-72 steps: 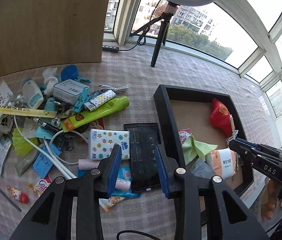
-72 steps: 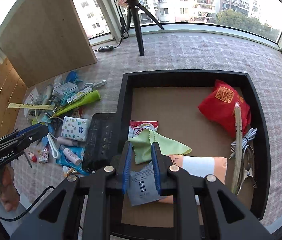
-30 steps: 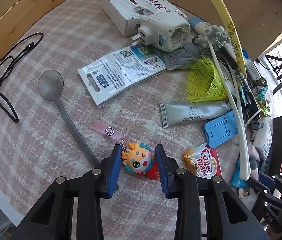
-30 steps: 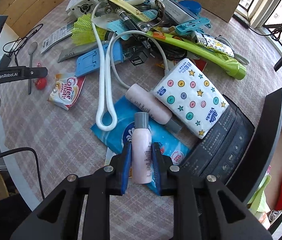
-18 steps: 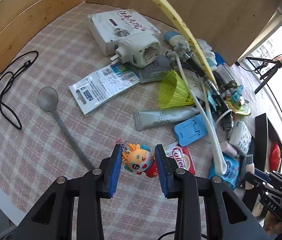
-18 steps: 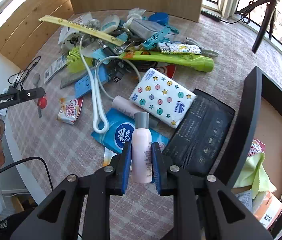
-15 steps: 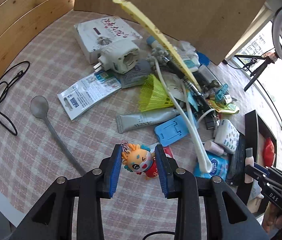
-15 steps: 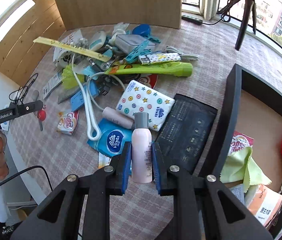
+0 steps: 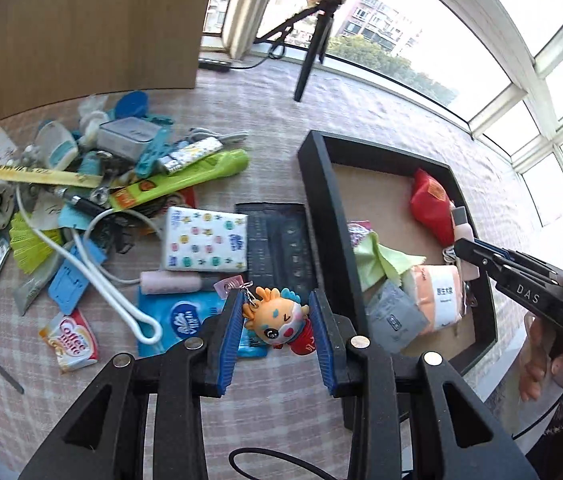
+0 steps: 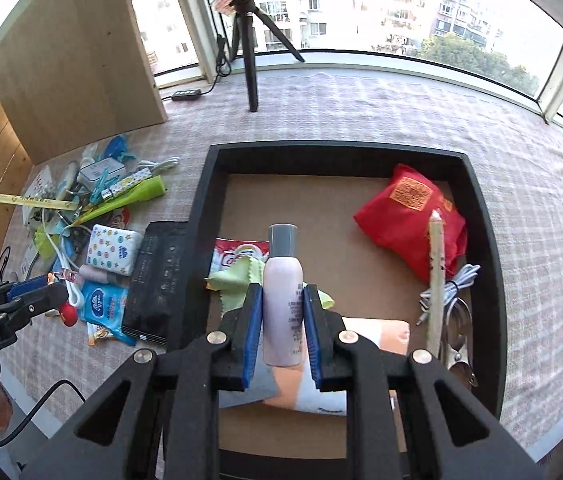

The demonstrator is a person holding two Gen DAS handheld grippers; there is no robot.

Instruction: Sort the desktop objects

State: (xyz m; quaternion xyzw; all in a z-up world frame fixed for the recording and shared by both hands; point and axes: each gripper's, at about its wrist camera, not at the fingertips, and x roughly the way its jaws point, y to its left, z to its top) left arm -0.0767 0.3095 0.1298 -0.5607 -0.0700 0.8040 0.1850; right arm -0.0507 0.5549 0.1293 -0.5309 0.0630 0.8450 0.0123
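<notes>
Sorting is judged partly done. Already lying in the black tray [image 10: 489, 240]: a red pouch [image 10: 405, 208], a green cloth [image 10: 241, 274], a coffee sachet [image 10: 237, 254], a peach packet [image 9: 437, 296], a grey sachet [image 9: 395, 318], a white cable [image 10: 447, 290] and a long thin stick [image 10: 437, 272].

2 items are in transit. The left gripper [image 9: 277, 334] is closed on a cartoon keychain [image 9: 277, 322], pads pressed to both sides, held above the near edge of the pile, just left of the tray wall. The right gripper [image 10: 281, 330] is narrowly closed on a pink bottle [image 10: 283, 292], upright, grey cap on the far end, held over the tray's near half — not yet set down.

Left on the checked cloth [image 9: 261, 80], left of the tray — most of the pile: a star-print tissue pack [image 9: 205, 244], a dark flat case [image 9: 281, 244], a green tube [image 9: 185, 182], a blue wipes pack [image 9: 181, 318], a white loop cable [image 9: 93, 276], a yellow strip [image 9: 29, 174], a 2nd coffee sachet [image 9: 71, 340] and smaller clutter at the far left. Well under half is judged sorted.
</notes>
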